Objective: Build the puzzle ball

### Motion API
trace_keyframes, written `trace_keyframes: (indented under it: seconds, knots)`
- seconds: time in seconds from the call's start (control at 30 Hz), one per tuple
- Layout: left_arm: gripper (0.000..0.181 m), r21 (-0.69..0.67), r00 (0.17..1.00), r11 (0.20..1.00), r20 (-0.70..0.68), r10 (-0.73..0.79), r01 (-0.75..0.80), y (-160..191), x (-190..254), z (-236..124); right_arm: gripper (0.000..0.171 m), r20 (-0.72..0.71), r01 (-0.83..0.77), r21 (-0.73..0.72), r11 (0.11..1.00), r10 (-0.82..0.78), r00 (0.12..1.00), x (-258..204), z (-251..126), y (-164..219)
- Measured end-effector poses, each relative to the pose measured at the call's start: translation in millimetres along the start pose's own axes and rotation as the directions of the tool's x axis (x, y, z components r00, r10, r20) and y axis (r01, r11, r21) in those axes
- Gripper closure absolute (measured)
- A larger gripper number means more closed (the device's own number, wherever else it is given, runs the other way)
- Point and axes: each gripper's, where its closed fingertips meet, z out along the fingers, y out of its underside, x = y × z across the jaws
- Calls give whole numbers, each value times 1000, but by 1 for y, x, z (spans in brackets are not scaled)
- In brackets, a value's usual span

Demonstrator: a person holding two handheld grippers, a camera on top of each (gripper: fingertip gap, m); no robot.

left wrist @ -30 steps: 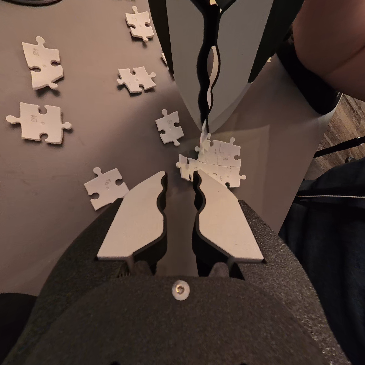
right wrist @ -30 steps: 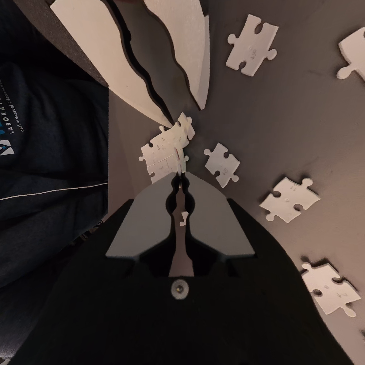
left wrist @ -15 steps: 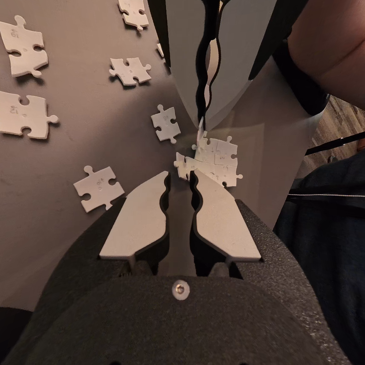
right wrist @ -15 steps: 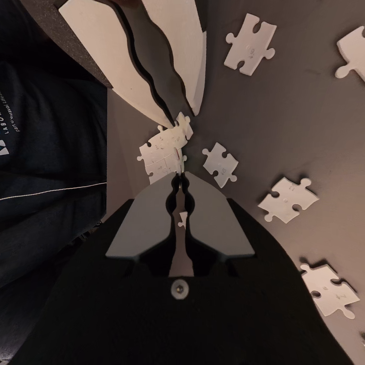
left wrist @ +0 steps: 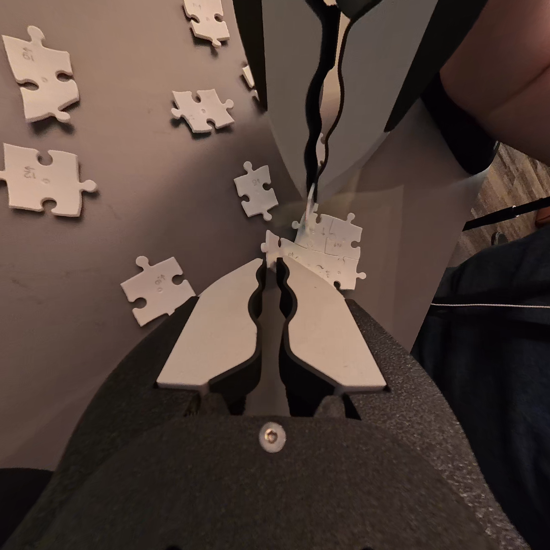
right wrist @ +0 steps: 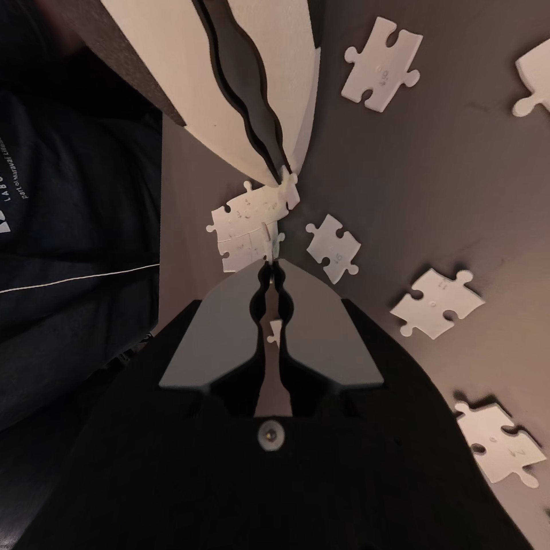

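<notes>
The joined cluster of white puzzle pieces [left wrist: 330,253] is held above the grey table [left wrist: 119,238], near its edge at about 3 o'clock in the left wrist view, and sits just past the centre at 12 o'clock in the right wrist view [right wrist: 247,229]. It is several pieces locked together, slightly curved. The left gripper [left wrist: 270,261] is closed down on the cluster's near corner tab, its jaws pressed almost together with the white edge caught between them. The right gripper [right wrist: 271,262] pinches a thin edge at the opposite side, jaws pressed tight (seen from the left wrist view it comes down from 12 o'clock [left wrist: 311,196]). So the cluster hangs between the two, gripped at both ends.

Loose pieces lie flat around it: one [left wrist: 256,195] just beside the cluster at 10 o'clock, another [left wrist: 157,290] at 9 o'clock beside the left gripper's body, more farther out at 10 and 11 o'clock. A person's dark clothing [left wrist: 491,342] fills 3 to 4 o'clock.
</notes>
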Motion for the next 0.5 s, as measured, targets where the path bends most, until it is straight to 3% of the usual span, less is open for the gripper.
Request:
trace_keyframes:
  seconds: [0.5]
  knots:
    - [176,-5,999,999,-9,52,-52,1,8,0,168,82,-126,49,991,122,989,1,4,-8]
